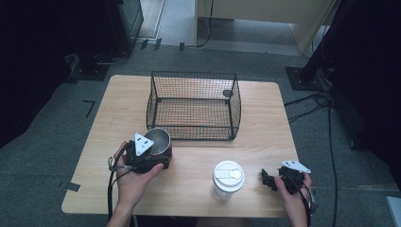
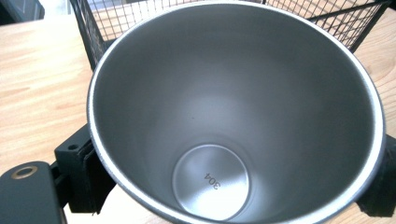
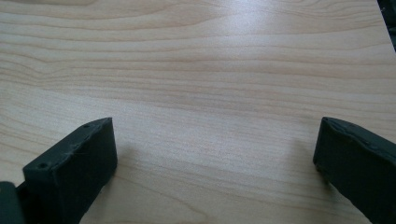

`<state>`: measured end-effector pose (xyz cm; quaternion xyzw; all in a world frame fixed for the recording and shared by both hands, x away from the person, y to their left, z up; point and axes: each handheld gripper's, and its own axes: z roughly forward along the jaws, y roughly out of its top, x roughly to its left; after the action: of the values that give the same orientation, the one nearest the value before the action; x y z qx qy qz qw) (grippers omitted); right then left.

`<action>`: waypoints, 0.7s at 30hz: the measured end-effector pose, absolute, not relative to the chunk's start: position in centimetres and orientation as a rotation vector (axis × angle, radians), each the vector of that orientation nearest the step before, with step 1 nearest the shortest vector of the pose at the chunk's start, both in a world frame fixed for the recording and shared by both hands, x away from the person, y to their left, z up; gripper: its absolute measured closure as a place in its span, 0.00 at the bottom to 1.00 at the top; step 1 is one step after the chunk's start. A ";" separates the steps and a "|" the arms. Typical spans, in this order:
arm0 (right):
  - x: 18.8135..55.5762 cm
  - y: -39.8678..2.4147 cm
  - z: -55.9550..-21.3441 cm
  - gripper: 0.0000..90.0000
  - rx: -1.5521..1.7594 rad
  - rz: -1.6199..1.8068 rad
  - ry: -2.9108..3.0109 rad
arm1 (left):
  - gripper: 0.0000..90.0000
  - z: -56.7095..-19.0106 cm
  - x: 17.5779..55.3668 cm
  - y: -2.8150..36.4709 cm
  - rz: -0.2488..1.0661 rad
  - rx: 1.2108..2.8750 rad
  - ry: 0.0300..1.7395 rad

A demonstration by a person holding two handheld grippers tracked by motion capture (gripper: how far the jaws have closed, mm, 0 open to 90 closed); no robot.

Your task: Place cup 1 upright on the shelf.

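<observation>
Left gripper (image 1: 152,160) jaw tips hidden behind cup (image 1: 158,141) in high view. In left gripper view cup (image 2: 236,112) rim cut off at 6 o'clock, outer wall unseen; basket (image 2: 100,23) mostly blocked by cup, top cropped at 12. Jar (image 1: 228,179) contents under white lid unreadable. Dark spot on basket (image 1: 194,105) wall at 2 o'clock too small to tell.

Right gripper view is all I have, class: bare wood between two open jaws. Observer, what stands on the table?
Observer: A lidded white cup stands to the left of the right gripper.
Operator: And the left gripper?
Observer: The left gripper is clamped on a steel cup.
Operator: Anything in that cup?
Observer: No, it is empty; "304" is stamped on its bottom.
Operator: What lies beyond it?
Observer: A black wire basket, just behind the steel cup.
</observation>
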<state>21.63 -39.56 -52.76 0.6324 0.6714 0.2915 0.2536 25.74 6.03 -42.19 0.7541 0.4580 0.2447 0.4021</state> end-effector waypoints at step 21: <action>21.6 -39.5 -52.8 0.00 1.722 0.793 1.824 | 0.09 -39.5 26.4 4.7 0.627 1.847 1.058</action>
<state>21.62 -39.55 -52.75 0.6332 0.6709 0.2916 0.2528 26.38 4.72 -39.49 0.7453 0.4271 0.2530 0.4451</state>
